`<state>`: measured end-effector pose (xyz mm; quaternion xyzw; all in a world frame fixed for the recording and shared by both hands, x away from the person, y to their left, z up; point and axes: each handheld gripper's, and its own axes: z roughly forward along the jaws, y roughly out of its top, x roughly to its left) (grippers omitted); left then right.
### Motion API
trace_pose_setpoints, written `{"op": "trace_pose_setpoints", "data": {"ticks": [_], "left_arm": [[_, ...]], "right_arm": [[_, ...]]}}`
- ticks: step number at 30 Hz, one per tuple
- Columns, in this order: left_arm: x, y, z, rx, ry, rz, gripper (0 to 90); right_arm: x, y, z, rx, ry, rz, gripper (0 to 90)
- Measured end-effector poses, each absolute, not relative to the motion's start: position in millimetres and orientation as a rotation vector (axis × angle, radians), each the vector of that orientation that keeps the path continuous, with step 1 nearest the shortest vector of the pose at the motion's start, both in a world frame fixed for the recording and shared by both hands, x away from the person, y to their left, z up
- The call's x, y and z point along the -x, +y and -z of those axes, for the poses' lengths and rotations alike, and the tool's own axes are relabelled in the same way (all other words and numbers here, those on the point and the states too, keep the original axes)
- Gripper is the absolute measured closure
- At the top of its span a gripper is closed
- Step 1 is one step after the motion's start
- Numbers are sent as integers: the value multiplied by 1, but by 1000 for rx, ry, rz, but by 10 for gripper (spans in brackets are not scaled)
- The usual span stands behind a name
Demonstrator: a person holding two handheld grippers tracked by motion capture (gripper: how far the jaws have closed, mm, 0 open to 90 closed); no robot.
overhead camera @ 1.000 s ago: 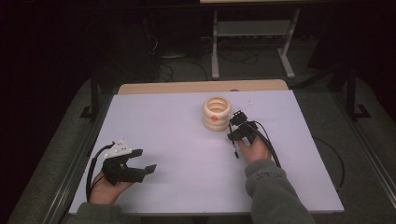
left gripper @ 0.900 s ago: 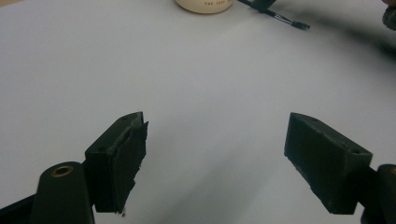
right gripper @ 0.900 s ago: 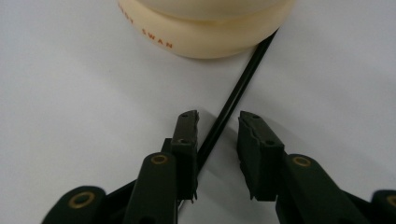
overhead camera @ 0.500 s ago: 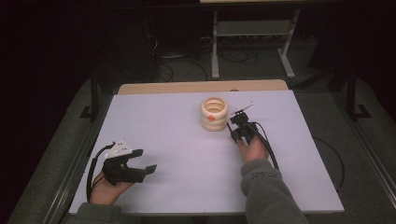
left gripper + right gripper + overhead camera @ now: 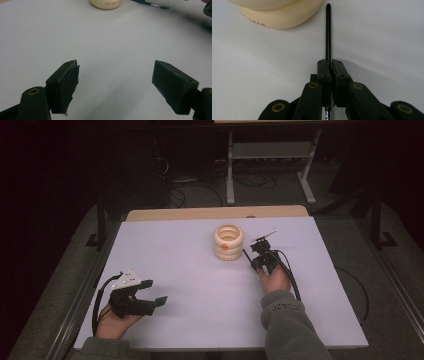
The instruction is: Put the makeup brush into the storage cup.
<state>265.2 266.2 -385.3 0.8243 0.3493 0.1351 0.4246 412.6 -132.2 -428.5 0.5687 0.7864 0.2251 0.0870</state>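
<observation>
Right of centre in the high view, the right gripper [image 5: 262,251] is on the white table [image 5: 175,255], and its jaws are closed on a thin black brush [image 5: 328,32]. Seen from the right gripper view, the jaws press together with no gap, and the black handle runs straight up from between them toward the upper middle of the frame; a small piece of shiny metal part shows under the jaws at the bottom edge. The handle tip ends just beside the cream pot [image 5: 279,12] in the upper left of that view, but I cannot tell if it touches it. In the high view, the pot [image 5: 228,241] stands a little above the centre of the table, with an orange spot on its front, and the brush [image 5: 265,236] sticks out from the gripper toward the upper right. At the lower left of the high view, the left gripper [image 5: 150,295] rests low on the table; its own view shows both jaws wide apart with nothing between them. My judgement is that the grasp on the brush is done. What is left is probably to bring the brush over the pot and put it inside, and this is not yet begun.
</observation>
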Motion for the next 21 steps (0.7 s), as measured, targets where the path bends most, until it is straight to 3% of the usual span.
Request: {"op": "trace_pose_setpoints", "data": {"ticks": [21], "left_arm": [[-264,264,385,-2067,862,-342,215]], "right_arm": [[-387,-184,405,-1619,2367,-756,852]]}}
